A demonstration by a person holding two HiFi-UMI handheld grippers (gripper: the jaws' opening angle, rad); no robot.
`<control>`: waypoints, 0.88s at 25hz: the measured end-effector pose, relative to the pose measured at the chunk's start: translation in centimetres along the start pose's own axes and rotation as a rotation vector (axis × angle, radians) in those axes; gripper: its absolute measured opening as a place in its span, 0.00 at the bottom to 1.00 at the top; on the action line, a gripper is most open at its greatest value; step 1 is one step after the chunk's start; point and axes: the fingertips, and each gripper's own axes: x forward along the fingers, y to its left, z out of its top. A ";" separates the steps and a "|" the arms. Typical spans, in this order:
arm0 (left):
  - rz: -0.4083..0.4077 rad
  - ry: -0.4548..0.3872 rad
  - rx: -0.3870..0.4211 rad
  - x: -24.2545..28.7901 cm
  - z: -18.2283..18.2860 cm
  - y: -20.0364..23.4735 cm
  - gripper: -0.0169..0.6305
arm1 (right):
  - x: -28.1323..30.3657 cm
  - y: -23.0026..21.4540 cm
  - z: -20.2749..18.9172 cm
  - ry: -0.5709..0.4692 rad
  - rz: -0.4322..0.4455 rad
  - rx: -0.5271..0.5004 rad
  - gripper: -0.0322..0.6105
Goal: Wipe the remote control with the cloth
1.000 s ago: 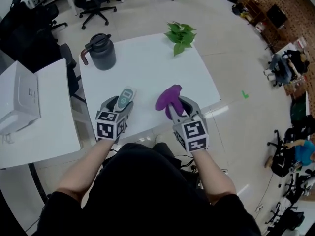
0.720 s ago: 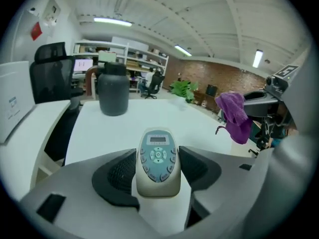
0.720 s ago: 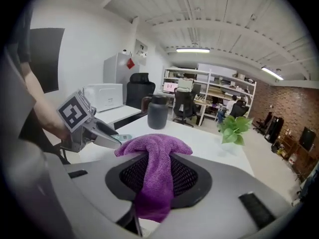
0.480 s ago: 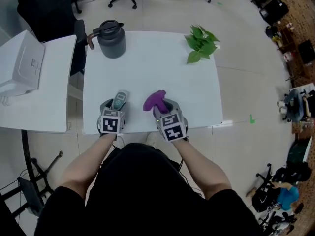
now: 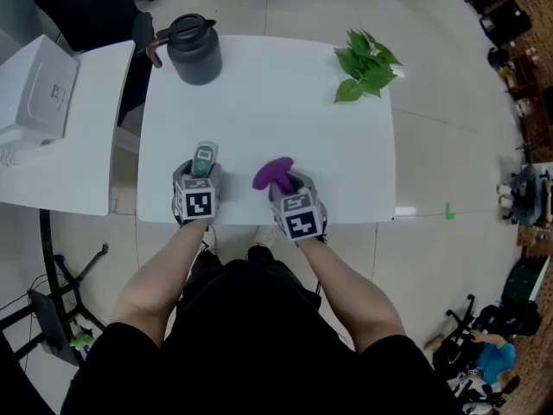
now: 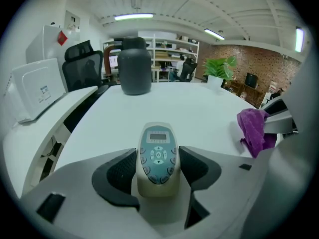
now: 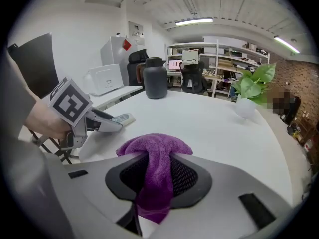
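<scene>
Left gripper (image 5: 201, 168) pinched the remote (image 5: 203, 157), right gripper (image 5: 289, 185) the cloth (image 5: 274, 173), low in frame over my white table (image 5: 276, 102); floor (image 5: 449, 145) beyond.

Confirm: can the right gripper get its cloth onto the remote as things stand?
Likely yes. The right gripper is clamped on the cloth, close beside the left gripper, which grips the remote button face up. Only bare table shows between them.
</scene>
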 end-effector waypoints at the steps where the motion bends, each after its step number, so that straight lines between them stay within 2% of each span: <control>1: 0.009 0.000 -0.001 0.1 -0.1 0.1 0.43 | -0.1 0.0 -0.1 0.000 0.000 -0.002 0.24; 4: 0.024 0.002 -0.006 0.3 -0.7 0.2 0.44 | -0.1 -0.4 -0.3 -0.002 -0.006 -0.001 0.24; 6: 0.013 0.006 -0.005 0.2 -0.7 0.1 0.51 | 0.1 -0.9 -0.3 -0.002 -0.015 0.000 0.25; 8: -0.004 0.001 0.007 -0.5 -0.4 -0.1 0.53 | 0.5 -1.4 -0.2 0.000 -0.029 -0.001 0.26; 14: -0.035 -0.012 0.042 -3.9 -1.0 -0.2 0.53 | 2.9 -2.4 -1.0 0.068 -0.057 -0.031 0.28; 17: -0.036 -0.031 0.061 -5.5 -1.2 0.5 0.53 | 3.8 -2.5 -1.3 0.101 -0.064 -0.053 0.32; 22: -0.043 -0.101 0.069 -8.5 -0.3 1.9 0.53 | 2.0 -2.5 -0.6 0.072 -0.070 -0.041 0.38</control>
